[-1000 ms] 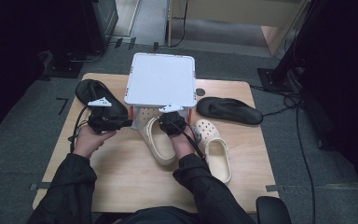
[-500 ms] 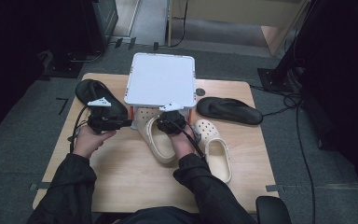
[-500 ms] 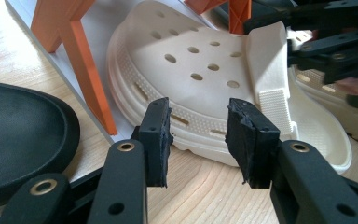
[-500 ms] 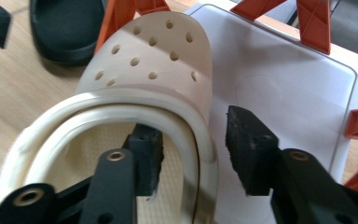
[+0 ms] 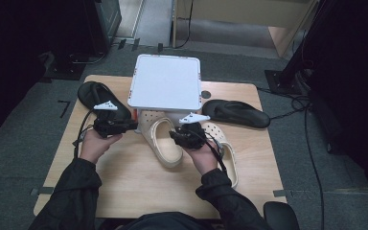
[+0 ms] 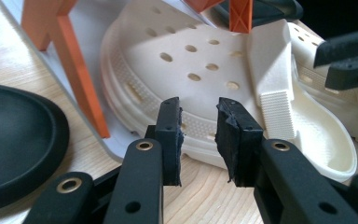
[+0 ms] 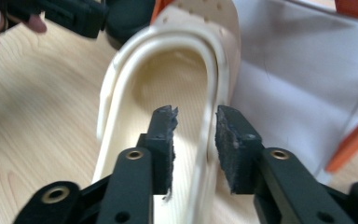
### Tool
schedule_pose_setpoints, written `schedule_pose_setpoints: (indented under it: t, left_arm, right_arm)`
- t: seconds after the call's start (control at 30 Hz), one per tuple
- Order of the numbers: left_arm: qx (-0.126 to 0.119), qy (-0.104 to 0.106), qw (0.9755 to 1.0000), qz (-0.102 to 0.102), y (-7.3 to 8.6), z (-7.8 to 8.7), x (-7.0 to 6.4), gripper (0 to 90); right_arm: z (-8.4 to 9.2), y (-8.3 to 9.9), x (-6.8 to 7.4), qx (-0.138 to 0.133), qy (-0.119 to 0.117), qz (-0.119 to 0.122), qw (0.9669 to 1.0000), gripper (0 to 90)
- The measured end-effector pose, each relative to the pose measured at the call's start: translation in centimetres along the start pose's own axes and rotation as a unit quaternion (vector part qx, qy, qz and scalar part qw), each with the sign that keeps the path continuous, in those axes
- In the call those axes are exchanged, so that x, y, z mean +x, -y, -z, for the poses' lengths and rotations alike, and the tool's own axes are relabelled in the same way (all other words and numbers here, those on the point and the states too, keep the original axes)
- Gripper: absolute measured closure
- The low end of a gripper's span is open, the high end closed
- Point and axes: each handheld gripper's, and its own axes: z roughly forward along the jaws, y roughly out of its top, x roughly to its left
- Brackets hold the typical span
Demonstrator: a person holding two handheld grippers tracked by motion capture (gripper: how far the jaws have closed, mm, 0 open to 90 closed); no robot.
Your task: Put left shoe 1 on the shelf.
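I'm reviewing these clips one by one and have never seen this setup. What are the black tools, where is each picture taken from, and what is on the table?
A person sits at a wooden table with a hand-held gripper in each hand: a black two-jaw clamp. The high view looks down from above the person. There the left hand-held gripper is at the left and the right hand-held gripper nearer the middle.

The other two pictures come from cameras riding on the grippers, looking along their jaws.

On the table stand a white rack on orange legs, two cream clogs and two black sandals.

The left gripper's jaws have just been closing, with nothing between them. The right gripper's jaws, also just closing, straddle the side wall of the nearer clog; whether the pads press on it I cannot tell.
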Motion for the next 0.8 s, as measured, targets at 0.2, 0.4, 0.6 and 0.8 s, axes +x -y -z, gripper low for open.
schedule_pose_setpoints:
  t: [0.2, 0.4, 0.6, 0.8]
  left_arm:
    - [0.009, -0.003, 0.9999, -0.005, 0.2, -0.3, -0.8, 71.4]
    - [0.012, 0.0, 0.9999, -0.006, 0.5, -0.6, -1.4, 72.4]
    - [0.016, -0.003, 0.9999, -0.006, 0.9, -1.0, -1.6, 72.5]
    - [0.029, -0.003, 0.9995, -0.014, 0.9, -1.7, -1.9, 72.4]
  right_arm:
    - [2.3, 2.1, 0.0, 0.001, 0.009, 0.008, 0.9999, 77.1]
    - [3.5, 4.5, 0.2, 0.032, 0.01, 0.021, 0.9992, 77.9]
    - [3.2, 6.4, 1.5, 0.06, 0.008, 0.058, 0.9965, 76.9]
    - [2.6, 7.0, 1.6, 0.058, -0.012, 0.033, 0.9977, 76.3]
